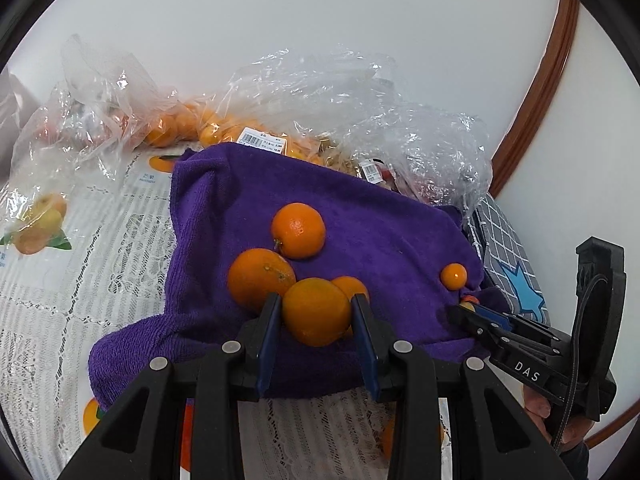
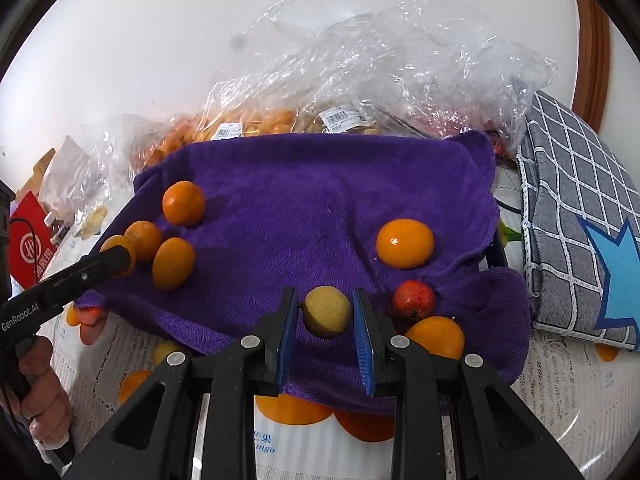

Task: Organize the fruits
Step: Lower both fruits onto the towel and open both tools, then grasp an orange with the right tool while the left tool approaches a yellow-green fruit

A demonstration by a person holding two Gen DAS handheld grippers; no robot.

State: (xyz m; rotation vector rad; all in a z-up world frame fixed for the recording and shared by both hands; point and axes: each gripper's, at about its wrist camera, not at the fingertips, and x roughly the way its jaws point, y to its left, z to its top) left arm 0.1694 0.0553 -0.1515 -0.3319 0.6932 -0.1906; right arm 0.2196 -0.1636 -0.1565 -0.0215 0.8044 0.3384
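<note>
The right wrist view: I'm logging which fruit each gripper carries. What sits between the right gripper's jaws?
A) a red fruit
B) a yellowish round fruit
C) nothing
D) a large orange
B: the right gripper has its jaws closed on a yellowish round fruit above the purple towel.

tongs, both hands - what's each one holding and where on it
Left tongs clamp a round orange fruit across its widest middle. Right tongs clamp a small dull-yellow round fruit by its two opposite sides.
</note>
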